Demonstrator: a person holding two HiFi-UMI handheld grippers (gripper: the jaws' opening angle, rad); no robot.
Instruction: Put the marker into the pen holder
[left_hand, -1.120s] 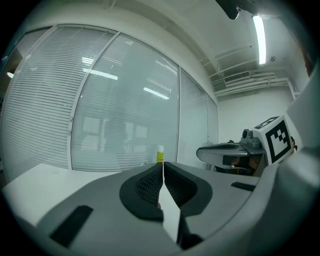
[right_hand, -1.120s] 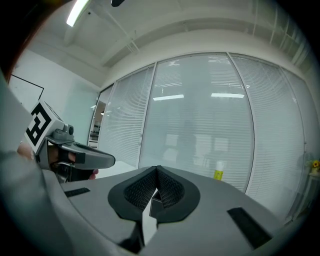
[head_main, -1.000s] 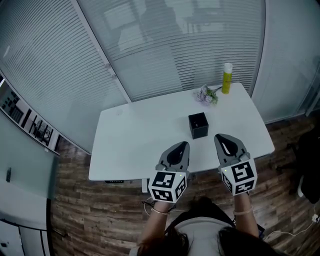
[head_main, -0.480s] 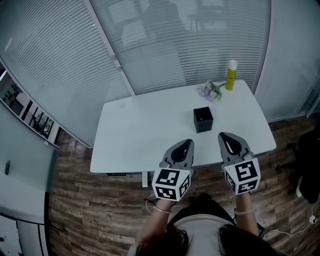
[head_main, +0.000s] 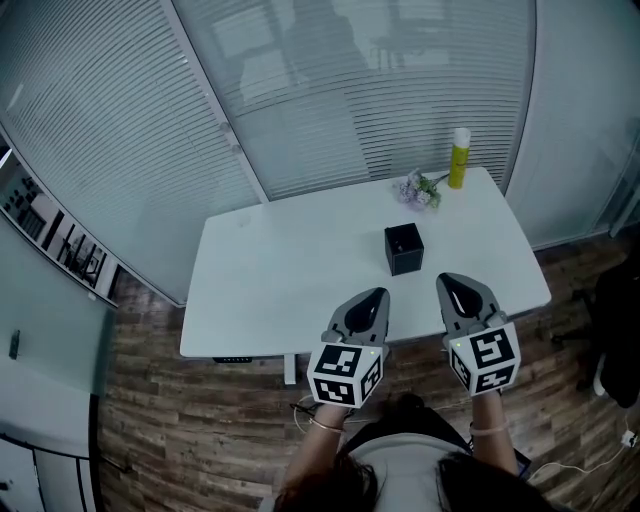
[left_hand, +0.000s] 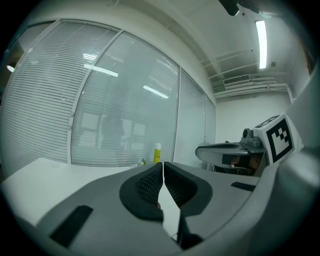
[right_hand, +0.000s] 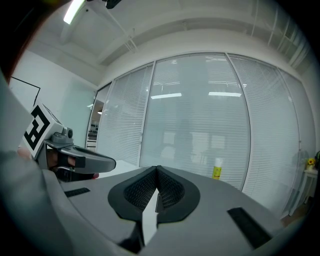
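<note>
Marker (head_main: 458, 158), seemingly the yellow white-capped stick, stands upright at the table's (head_main: 280, 270) upper-right corner, beyond the black pen holder (head_main: 403, 248). Left gripper (head_main: 376, 296) and right gripper (head_main: 450, 281) hover closed and empty. Best to open the right one wide and grip the stick at mid-body.

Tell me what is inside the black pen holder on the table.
Nothing sticks up out of the pen holder. Its opening shows only darkness, and its walls hide the bottom, so anything short lying inside cannot be seen.
</note>
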